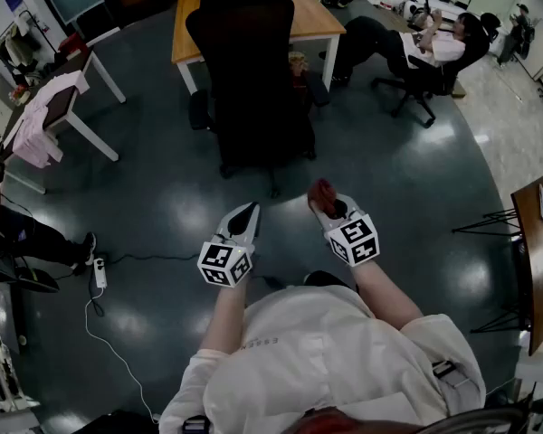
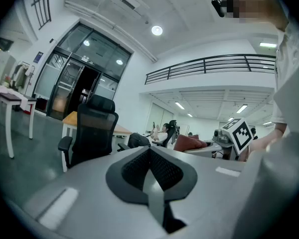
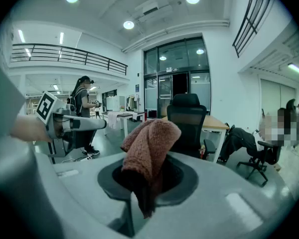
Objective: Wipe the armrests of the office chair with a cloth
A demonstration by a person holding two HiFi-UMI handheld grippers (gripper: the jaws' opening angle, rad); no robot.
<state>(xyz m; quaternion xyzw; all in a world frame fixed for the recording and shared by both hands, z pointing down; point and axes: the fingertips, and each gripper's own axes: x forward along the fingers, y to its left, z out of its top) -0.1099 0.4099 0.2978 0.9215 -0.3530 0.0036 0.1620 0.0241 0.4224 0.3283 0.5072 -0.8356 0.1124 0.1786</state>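
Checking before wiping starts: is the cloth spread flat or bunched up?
Bunched up: the cloth stands as a crumpled wad, its lower end pinched in the shut right tongs. No part lies flat.

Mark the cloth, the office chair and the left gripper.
cloth [image 3: 150, 141]: right gripper view, on its bunched upper fold.
office chair [image 1: 249, 80]: head view, on the backrest.
left gripper [image 2: 150, 159]: left gripper view, where its shut tips meet.
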